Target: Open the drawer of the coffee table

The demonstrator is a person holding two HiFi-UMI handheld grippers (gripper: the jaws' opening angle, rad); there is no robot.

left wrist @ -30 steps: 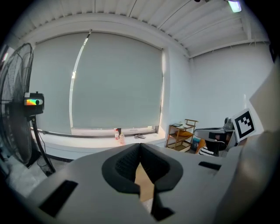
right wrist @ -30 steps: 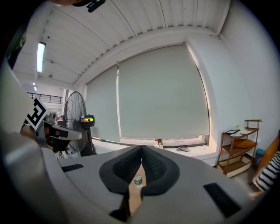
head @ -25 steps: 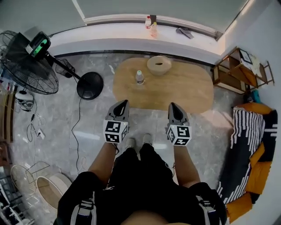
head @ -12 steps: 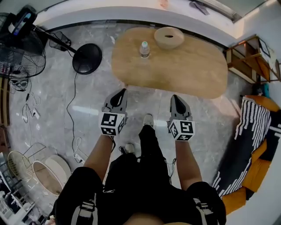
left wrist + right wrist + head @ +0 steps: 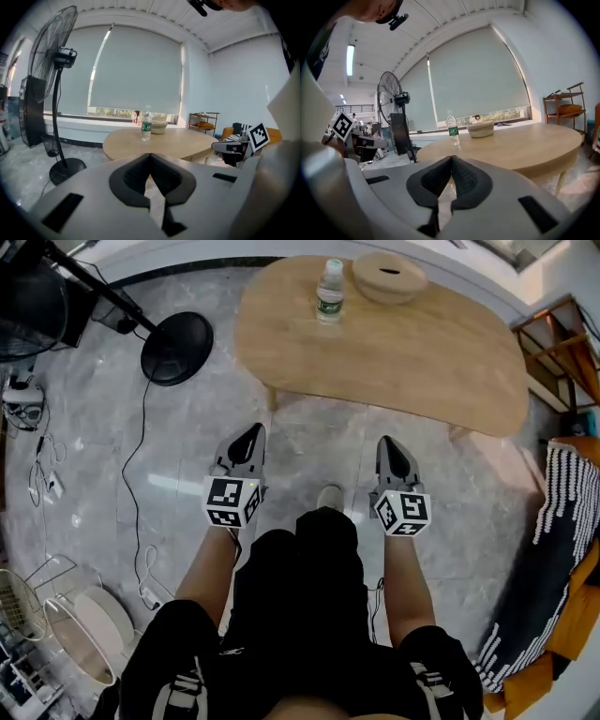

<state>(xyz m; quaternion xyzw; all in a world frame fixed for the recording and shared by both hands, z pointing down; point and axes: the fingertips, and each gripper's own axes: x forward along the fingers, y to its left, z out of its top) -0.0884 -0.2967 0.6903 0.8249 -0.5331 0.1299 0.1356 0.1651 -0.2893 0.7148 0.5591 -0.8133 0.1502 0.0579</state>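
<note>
Oval pale-wood coffee table [image 5: 422, 352], clear plastic bottle [image 5: 329, 289], round tan bowl [image 5: 388, 276]

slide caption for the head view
Shut left tongs and right tongs held short of the oval light-wood coffee table bearing a clear plastic bottle

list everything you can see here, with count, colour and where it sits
oval wooden coffee table: 1, light tan, ahead of the person
plastic water bottle: 1, clear with green label, on the table's far side
round bowl: 1, beige, on the table beside the bottle
standing fan: 1, black, on the floor left of the table
wooden shelf: 1, brown, far right
striped fabric: 1, black and white, on the orange seat at right
round basket: 1, white, lower left floor
left tongs: 1, grey and black, shut, empty
right tongs: 1, grey and black, shut, empty
</note>
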